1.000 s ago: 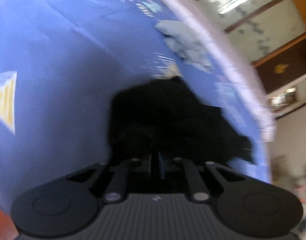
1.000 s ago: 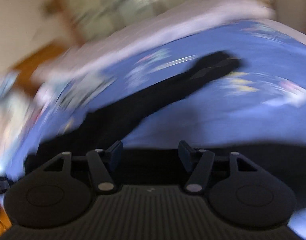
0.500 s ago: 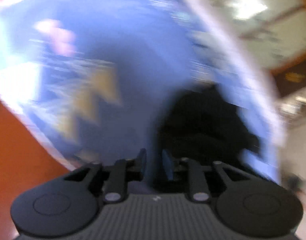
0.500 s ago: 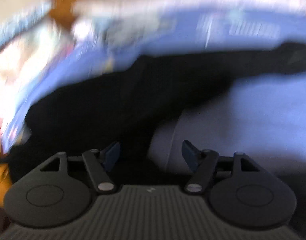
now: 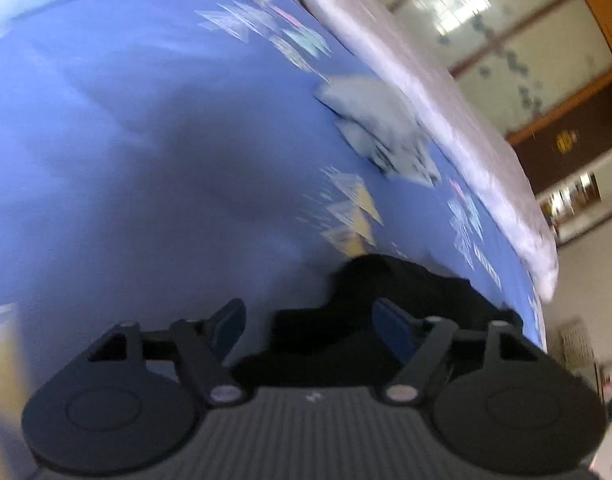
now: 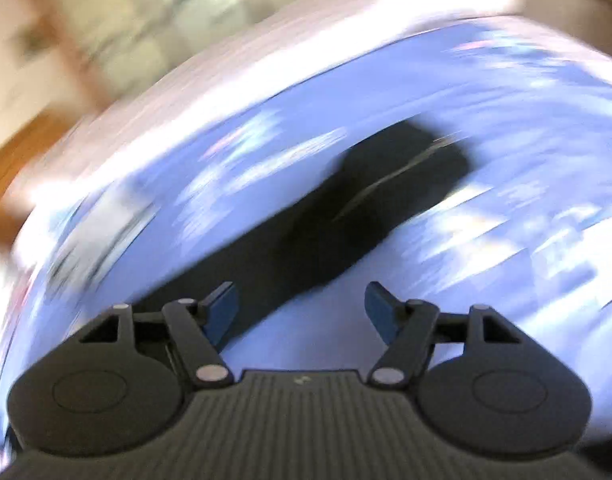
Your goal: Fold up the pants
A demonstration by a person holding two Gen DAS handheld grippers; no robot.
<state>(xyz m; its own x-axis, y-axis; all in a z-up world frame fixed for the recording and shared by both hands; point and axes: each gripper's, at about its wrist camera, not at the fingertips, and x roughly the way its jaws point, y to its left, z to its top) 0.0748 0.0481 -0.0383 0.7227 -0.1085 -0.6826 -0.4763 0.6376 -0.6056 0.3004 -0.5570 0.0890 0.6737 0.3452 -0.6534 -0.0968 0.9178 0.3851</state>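
Item: black cloth pants (image 6: 346,216), lying on blue patterned bedsheet (image 5: 146,120). My left gripper (image 5: 308,322) and right gripper (image 6: 300,306): jaws released, empty. Advice: pinch the hem squarely.

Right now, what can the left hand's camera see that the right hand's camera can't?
Only the left wrist view shows a crumpled pale blue cloth lying on the bed near its far edge. Only the right wrist view shows a long stretch of the black pants running away across the blue sheet; the left view catches just a bunched dark end. Both views show the pants, the sheet, and an open gripper: the left gripper and the right gripper.
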